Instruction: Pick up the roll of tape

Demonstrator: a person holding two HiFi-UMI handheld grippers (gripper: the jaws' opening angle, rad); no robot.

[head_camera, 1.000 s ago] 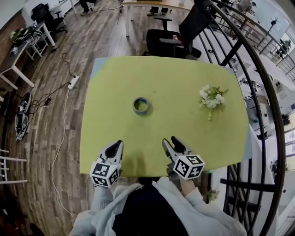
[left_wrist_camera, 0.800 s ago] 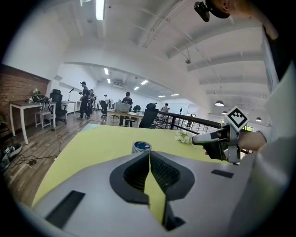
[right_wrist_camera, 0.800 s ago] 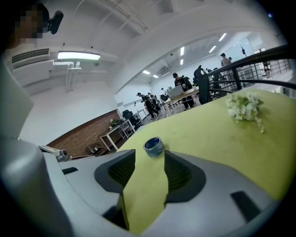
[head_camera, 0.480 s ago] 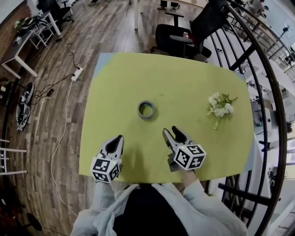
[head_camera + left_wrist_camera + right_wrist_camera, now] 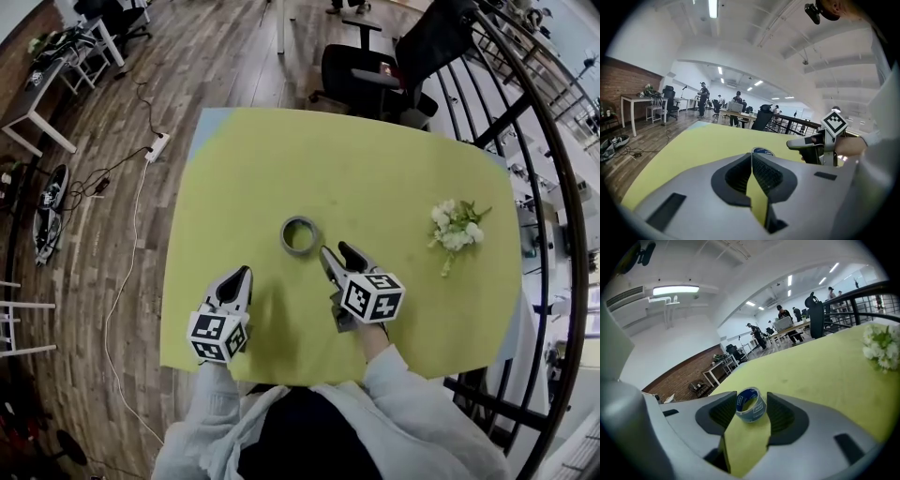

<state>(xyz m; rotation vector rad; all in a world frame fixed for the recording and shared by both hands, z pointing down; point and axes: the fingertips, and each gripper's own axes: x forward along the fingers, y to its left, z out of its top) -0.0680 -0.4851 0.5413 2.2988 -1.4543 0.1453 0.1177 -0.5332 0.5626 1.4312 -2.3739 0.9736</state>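
Head view: how's the right gripper (image 5: 336, 254) posed?
- Lower centre, angled up-left, jaws spread. The roll of tape (image 5: 300, 235) lies just beyond its tips on the yellow table (image 5: 394, 169).
- And the left gripper (image 5: 235, 277)?
- Lower left, jaws pressed together.

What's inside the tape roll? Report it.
Only bare table shows through the tape roll; nothing lies in it. The table under its wall is covered.
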